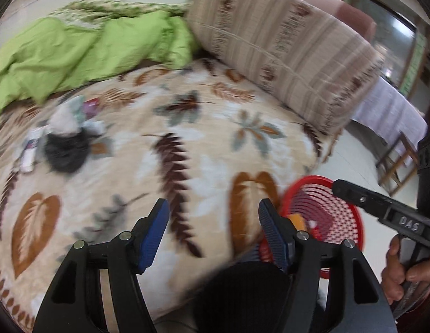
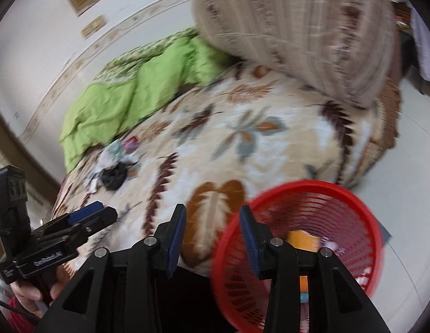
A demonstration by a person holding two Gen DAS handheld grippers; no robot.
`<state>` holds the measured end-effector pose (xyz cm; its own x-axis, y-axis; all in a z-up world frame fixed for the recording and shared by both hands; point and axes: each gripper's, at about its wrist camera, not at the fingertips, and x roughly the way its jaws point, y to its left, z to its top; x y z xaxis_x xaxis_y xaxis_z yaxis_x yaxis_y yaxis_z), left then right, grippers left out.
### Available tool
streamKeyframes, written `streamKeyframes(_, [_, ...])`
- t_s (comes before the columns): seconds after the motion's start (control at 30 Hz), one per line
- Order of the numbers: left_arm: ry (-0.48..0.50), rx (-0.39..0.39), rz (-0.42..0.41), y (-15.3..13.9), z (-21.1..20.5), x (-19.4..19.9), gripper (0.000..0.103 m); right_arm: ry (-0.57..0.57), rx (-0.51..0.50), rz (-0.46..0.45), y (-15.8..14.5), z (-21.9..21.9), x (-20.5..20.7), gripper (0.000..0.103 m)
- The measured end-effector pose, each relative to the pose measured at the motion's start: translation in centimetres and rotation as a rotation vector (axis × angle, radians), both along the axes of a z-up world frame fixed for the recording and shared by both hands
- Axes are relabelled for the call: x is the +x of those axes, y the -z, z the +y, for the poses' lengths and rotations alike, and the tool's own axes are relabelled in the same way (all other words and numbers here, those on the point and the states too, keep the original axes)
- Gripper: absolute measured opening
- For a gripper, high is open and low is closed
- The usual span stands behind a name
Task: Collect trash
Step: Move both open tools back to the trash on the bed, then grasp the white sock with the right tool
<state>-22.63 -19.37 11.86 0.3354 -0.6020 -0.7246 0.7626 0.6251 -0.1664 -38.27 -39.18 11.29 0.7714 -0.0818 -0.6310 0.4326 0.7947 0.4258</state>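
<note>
While both views smear with blur, I see my left gripper (image 1: 213, 208) spread wide and holding nothing above the leaf-print blanket (image 1: 187, 127). My right gripper (image 2: 212, 213) is parted too and empty, beside the red basket (image 2: 362, 205), which has something orange, perhaps a wrapper, inside. The trash pile (image 1: 65, 138) lies on the blanket near the green quilt (image 1: 76, 52).

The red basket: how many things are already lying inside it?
At least 2. An orange item lies near the middle of the red basket, and a small pale scrap is just beside it. The right tongs may hide more.
</note>
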Motion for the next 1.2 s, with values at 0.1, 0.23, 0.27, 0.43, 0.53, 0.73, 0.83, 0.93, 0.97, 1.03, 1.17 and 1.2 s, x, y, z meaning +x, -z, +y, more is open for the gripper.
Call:
streamKeyframes(0.1, [-0.066,-0.004,0.007,0.3,2.5,2.1,0.066,-0.062,-0.014,-0.002,-0.5,1.5,2.7,0.044])
streamKeyframes(0.23, [-0.170,-0.001,-0.006,0.8,5.8,5.0,0.066,-0.144,-0.040,-0.001,-1.1,3.9,6.3,0.045])
streamKeyframes(0.27, [-0.191,-0.004,-0.003,0.8,6.4,5.7,0.066,-0.158,-0.043,-0.001,-1.1,4.4,7.0,0.047])
streamKeyframes(0.43, [-0.337,-0.014,-0.012,1.4,10.3,9.8,0.066,-0.244,-0.038,0.000,-1.6,6.8,11.6,0.055])
streamKeyframes(0.53, [-0.446,-0.011,-0.032,1.9,13.0,12.3,0.066,-0.291,-0.057,-0.006,-2.4,8.5,14.8,0.057])
streamKeyframes(0.73, [-0.592,-0.014,-0.015,3.9,17.0,16.0,0.066,-0.366,-0.093,-0.028,-3.5,12.1,22.2,0.065])
streamKeyframes(0.83, [-0.629,-0.002,-0.013,4.4,17.8,17.1,0.066,-0.396,-0.105,-0.023,-3.1,13.8,26.6,0.068])
streamKeyframes(0.93, [-0.656,-0.016,-0.001,4.6,18.6,17.9,0.066,-0.402,-0.135,0.007,-2.2,15.2,31.4,0.068])
streamKeyframes(0.97, [-0.661,-0.018,0.002,4.7,18.7,18.1,0.066,-0.402,-0.138,0.017,-2.0,15.4,32.5,0.068])
streamKeyframes(1.03, [-0.667,-0.021,0.019,5.0,18.9,18.6,0.066,-0.395,-0.138,0.033,-1.2,15.8,34.9,0.068])
streamKeyframes(1.17, [-0.661,-0.024,0.041,5.4,18.8,19.1,0.066,-0.385,-0.140,0.067,0.1,16.4,39.4,0.068])
streamKeyframes(1.2, [-0.656,-0.023,0.043,5.4,18.6,19.1,0.066,-0.379,-0.146,0.073,0.3,16.4,40.3,0.068])
